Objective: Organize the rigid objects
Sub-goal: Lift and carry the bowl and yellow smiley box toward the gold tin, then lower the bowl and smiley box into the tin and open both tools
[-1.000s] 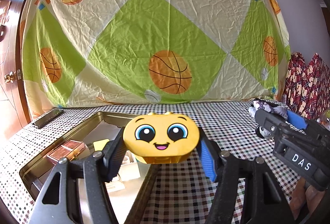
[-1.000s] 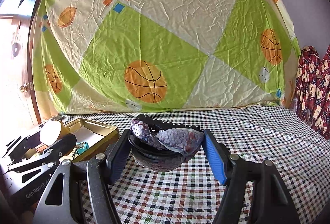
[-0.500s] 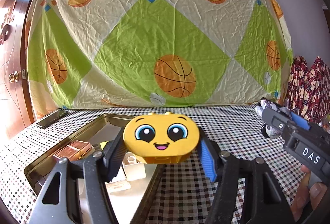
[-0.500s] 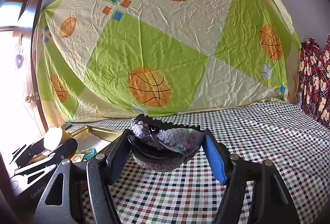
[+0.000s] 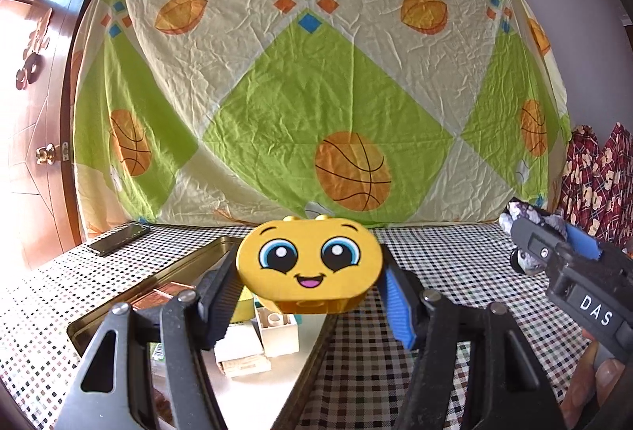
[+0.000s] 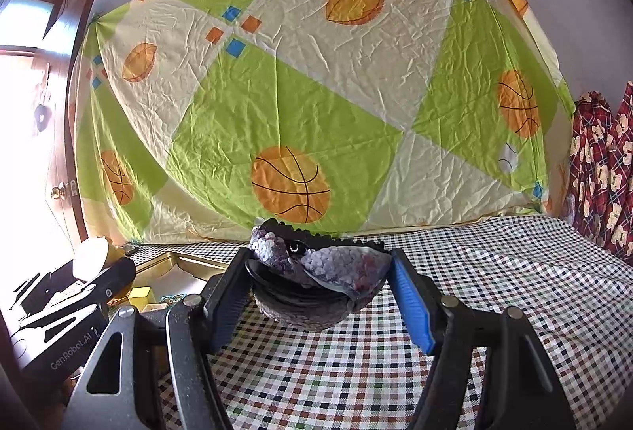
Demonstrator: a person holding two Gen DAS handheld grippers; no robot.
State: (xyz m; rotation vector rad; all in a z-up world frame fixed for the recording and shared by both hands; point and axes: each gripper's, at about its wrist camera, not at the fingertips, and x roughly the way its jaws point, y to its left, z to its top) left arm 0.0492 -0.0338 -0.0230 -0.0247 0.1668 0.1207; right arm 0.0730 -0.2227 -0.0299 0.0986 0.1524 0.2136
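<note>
Between the left tongs [image 5: 310, 293]: a yellow toy [image 5: 309, 267] with a cartoon face, clamped by its two ends and held clear of the table [image 5: 435, 264].
Below the left tongs: the tray [image 5: 205, 252], brass-coloured, with small boxes [image 5: 273, 331] lying inside, directly under the toy.
Between the right tongs [image 6: 316, 291]: a dark bowl [image 6: 304, 307] with a purple beaded piece [image 6: 336, 264] draped over its rim, gripped at both sides above the table.
Change, left view: the tray and backdrop sit lower in the picture than a second ago and more wall shows above; the toy keeps its place between the tongs. The view has tipped up a little; the grip is as before.
Change, right view: the same slight upward tilt; the bowl is unmoved between the tongs.
Meaning for the task: judged a carrying pause; neither thing is yet set down, and the toy hangs over the tray, ready for lowering.
Left view only: the tray's contents, a phone [image 5: 118, 238] beyond the tray, a fingertip of the person at the right tongs.
Right view only: the bowl's grip, and the left tongs from the side.
</note>
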